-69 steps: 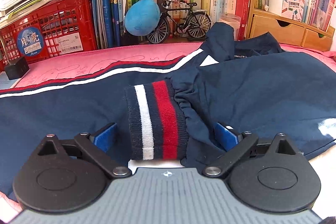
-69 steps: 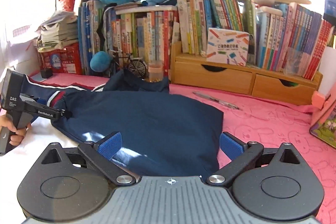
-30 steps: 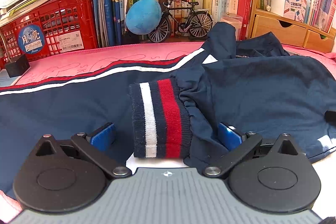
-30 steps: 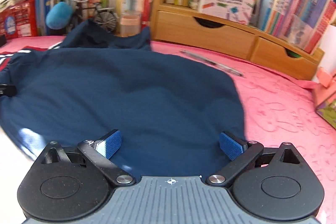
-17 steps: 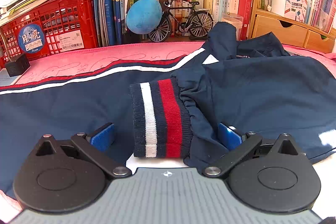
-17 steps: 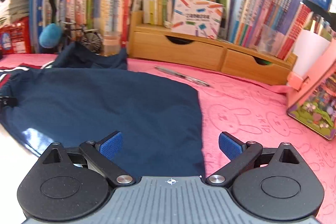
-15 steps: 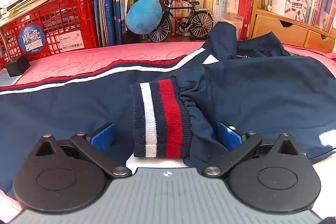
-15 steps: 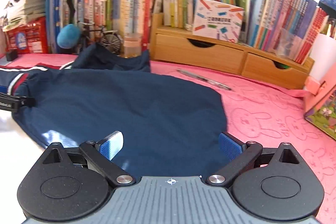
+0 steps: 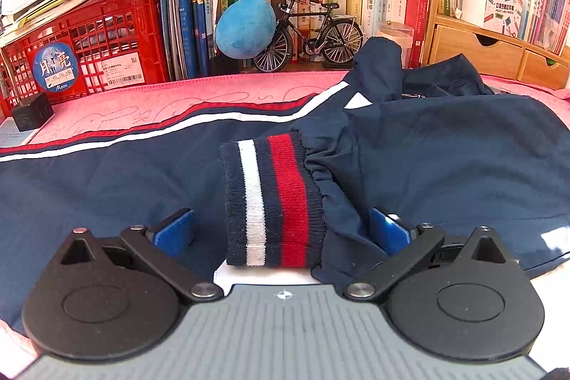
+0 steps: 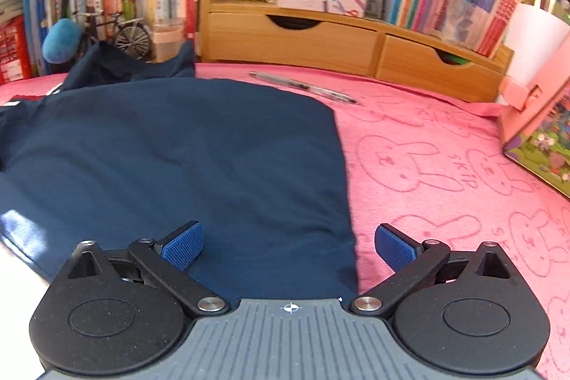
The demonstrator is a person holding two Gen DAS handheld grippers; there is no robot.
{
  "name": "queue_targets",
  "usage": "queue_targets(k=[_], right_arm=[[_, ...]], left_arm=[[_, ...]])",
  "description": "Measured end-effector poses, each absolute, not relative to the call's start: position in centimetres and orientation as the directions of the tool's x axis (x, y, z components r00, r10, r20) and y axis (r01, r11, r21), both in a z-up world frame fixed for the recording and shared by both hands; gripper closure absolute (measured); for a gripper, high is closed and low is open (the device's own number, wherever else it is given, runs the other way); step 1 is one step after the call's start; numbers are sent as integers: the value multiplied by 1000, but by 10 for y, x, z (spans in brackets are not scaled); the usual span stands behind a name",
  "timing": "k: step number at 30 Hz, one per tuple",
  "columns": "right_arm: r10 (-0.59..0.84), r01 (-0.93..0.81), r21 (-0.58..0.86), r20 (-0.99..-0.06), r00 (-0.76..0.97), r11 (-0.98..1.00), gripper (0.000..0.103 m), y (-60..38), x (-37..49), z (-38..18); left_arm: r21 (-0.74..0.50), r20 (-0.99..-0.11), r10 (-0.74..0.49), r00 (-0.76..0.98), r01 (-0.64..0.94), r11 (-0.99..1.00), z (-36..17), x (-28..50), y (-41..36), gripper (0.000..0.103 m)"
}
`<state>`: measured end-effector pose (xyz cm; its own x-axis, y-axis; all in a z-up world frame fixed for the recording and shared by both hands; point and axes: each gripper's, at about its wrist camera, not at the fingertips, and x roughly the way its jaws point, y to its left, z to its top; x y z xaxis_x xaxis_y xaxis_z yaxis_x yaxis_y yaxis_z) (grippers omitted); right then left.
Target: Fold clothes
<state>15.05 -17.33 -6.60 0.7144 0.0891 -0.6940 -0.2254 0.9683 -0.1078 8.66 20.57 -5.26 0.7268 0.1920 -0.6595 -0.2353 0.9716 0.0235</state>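
- Meanwhile, the left gripper [image 9: 281,230] is hovering wide open, holding nothing, its blue pads flanking the striped ribbed cuff [image 9: 272,198] of a soft navy jacket [image 9: 463,159] sprawling across the pink mat [image 9: 178,95].
- Rightward, the right gripper [image 10: 288,246] is gaping empty over the jacket's limp side edge [image 10: 343,187], likely the surest hold.

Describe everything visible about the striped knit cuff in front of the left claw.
The ribbed knit cuff is navy with one white and one red band running across its width. It ends a gathered sleeve of the navy jacket and lies flat on that jacket's body, its open end toward the camera. It sits between the spread blue pads of the open left claw; neither pad visibly touches it.
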Motion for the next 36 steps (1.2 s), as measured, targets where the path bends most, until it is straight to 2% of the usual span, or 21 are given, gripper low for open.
queue_targets(k=[3,5,9,16,18,33,36], right_arm=[[16,-118,-100,-694,720,988,0,-194,154,-63],[27,-101,-69,-683,730,992,1,-199,153,-58],[168,-240,-21,-654,737,971,1,-174,143,-49],[423,-529,35,-646,636,848,0,-94,123,-45],[403,-547,-14,-661,633,837,0,-82,120,-53],[-17,-36,-63,-682,731,997,0,-209,148,-62],[41,-99,-57,-632,774,993,0,-197,138,-53]], left_arm=[[33,-657,198,728,-234,972,-52,86,205,0],[33,-657,197,728,-234,972,-52,86,205,0],[29,-658,195,728,-234,972,-52,86,205,0],[25,-659,193,727,-234,972,-53,86,205,0],[24,-659,192,727,-234,972,-53,86,206,0],[15,-663,187,725,-236,972,-53,87,206,0],[15,-663,186,725,-236,972,-53,87,206,0]])
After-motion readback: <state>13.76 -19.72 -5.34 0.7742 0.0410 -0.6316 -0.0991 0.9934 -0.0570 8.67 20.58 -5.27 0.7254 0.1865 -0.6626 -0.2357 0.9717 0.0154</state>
